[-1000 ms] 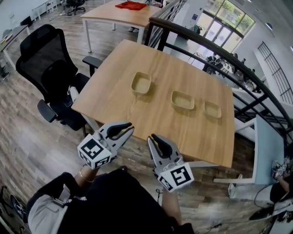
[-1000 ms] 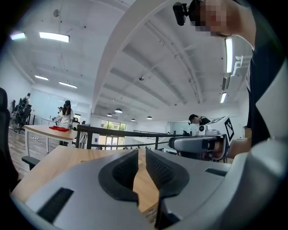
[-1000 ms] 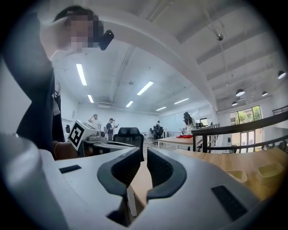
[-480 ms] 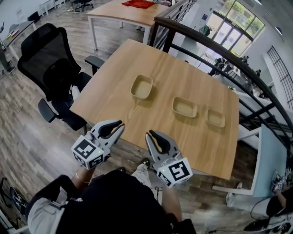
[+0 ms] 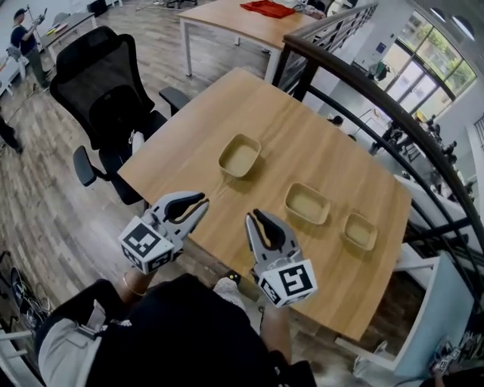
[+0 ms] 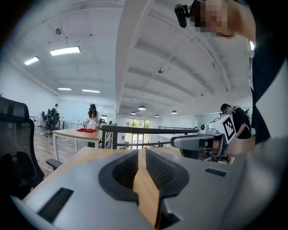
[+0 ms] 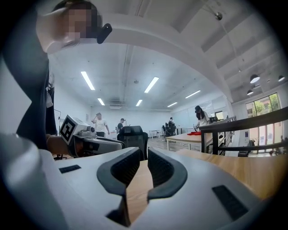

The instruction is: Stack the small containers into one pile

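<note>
Three small tan containers stand apart in a row on the wooden table (image 5: 302, 143): one on the left (image 5: 240, 156), one in the middle (image 5: 307, 203), one on the right (image 5: 360, 230). My left gripper (image 5: 198, 202) hovers at the table's near edge, short of the left container, shut with nothing in it. My right gripper (image 5: 257, 219) is beside it, also shut and empty, short of the middle container. The left gripper view shows its closed jaws (image 6: 141, 152) and the right gripper (image 6: 202, 143). The right gripper view shows its closed jaws (image 7: 144, 152) and the left gripper (image 7: 90, 143).
A black office chair (image 5: 106, 98) stands at the table's left side. A black railing (image 5: 363, 83) runs behind the table. Farther back is a second table with a red cloth (image 5: 268, 9). A person (image 5: 23, 34) stands at the far left.
Both grippers have moved forward, from over the floor to the table's near edge. The table and containers now lie closer and further right in the head view.
</note>
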`<move>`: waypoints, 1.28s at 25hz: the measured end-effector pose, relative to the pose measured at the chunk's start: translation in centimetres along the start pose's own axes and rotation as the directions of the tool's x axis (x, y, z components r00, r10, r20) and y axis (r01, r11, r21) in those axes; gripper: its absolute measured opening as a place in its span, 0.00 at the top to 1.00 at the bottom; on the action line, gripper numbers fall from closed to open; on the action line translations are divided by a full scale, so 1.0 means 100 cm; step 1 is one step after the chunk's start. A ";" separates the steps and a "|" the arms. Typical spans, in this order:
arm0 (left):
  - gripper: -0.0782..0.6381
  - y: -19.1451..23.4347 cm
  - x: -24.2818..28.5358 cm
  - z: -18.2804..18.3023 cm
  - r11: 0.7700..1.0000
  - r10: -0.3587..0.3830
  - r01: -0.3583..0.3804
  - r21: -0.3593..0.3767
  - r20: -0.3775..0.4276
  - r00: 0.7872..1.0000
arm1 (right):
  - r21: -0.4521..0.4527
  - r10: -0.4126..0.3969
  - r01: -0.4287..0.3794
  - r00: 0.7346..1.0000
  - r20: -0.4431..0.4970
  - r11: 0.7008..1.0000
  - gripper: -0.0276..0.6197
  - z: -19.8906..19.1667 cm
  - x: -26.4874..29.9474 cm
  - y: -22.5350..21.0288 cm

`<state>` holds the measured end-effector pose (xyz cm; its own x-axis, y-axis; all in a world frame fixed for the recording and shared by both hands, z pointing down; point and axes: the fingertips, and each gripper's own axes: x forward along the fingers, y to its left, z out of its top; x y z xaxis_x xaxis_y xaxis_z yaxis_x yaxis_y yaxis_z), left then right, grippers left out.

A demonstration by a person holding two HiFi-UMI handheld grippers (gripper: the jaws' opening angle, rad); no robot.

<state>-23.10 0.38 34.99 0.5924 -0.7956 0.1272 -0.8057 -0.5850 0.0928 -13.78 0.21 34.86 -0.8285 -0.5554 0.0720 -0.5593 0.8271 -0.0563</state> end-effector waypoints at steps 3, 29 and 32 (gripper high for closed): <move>0.84 0.001 0.013 -0.001 0.999 0.043 -0.043 0.007 -0.016 0.999 | 0.008 0.059 -0.059 0.998 -0.009 0.998 0.72 -0.002 0.010 -0.015; 0.78 0.025 -0.008 0.008 0.918 0.396 -0.397 0.013 -0.094 0.913 | -0.038 0.276 -0.277 0.961 -0.018 0.960 0.72 -0.005 0.065 -0.047; 0.77 0.034 -0.022 0.007 0.896 0.443 -0.444 0.017 -0.120 0.888 | -0.036 0.311 -0.312 0.950 -0.011 0.950 0.72 -0.006 0.080 -0.043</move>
<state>-27.19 0.03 34.33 0.1692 -0.9470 0.2729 -0.9849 -0.1731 0.0101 -17.97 -7.70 36.31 -0.9611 -0.2691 0.0622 -0.2718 0.9615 -0.0401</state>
